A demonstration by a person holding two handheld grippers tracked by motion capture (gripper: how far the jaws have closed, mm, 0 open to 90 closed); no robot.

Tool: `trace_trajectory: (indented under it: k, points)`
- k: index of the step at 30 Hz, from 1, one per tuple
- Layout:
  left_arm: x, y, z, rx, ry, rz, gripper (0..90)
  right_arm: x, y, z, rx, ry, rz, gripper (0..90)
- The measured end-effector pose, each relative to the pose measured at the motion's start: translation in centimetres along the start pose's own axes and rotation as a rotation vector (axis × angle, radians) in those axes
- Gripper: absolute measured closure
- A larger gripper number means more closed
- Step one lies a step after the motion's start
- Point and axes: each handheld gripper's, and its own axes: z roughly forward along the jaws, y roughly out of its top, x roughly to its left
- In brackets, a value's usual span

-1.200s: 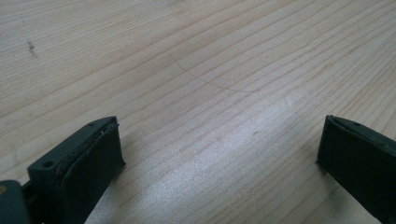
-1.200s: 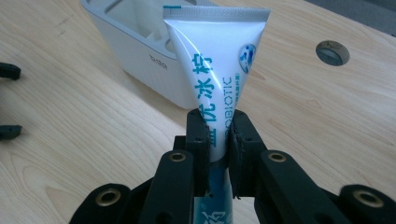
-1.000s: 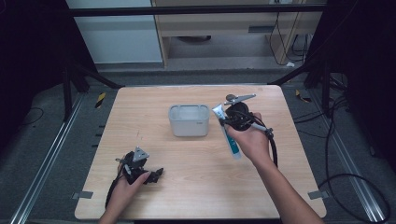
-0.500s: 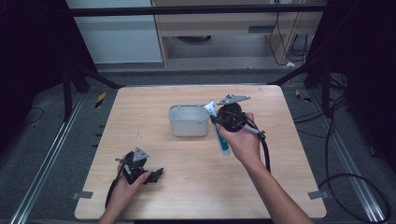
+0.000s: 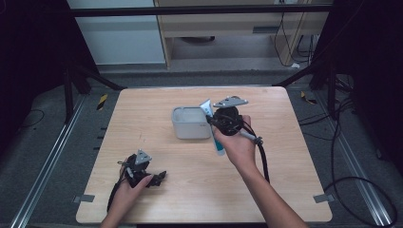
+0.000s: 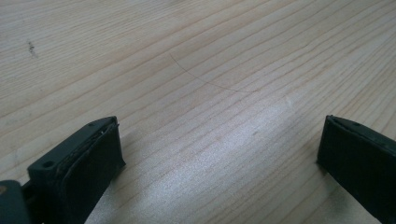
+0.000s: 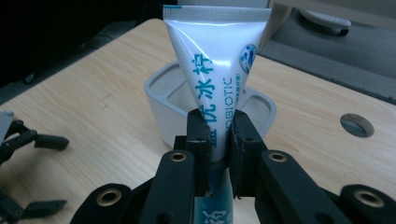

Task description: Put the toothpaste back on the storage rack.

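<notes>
White toothpaste tube (image 7: 216, 70) clenched mid-body in right gripper (image 7: 217, 140), crimped end up, held just beside grey container (image 5: 191, 122) (likely for dropping in upright). Left gripper (image 5: 142, 171) resting released on pale wooden table (image 5: 285, 166), jaws spread wide. Dark room around.

From above, my table (image 5: 190, 190) is evenly lit, while the room around it sinks into darkness at both sides. The high view is soft and a little grainy. Near my left gripper (image 6: 219, 163) the wood carries a pale sheen — light from overhead. The tube (image 7: 215, 70) glares white, and the background behind it is blurred.
</notes>
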Motion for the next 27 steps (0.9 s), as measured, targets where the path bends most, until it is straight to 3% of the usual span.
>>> trace_trajectory:
  k: [9,17,27]
  points:
    - [0.0,0.0,0.0,-0.001,0.0,-0.001,0.0,1.8,1.1,0.6,-0.101,-0.015,0.015,80.2]
    - [0.0,0.0,0.0,-0.003,0.001,0.0,0.0,2.8,2.6,1.3,-0.137,-0.017,0.022,80.2]
    - [0.0,0.1,0.1,-0.003,0.001,-0.001,0.0,2.9,4.2,2.0,-0.182,-0.017,0.061,80.2]
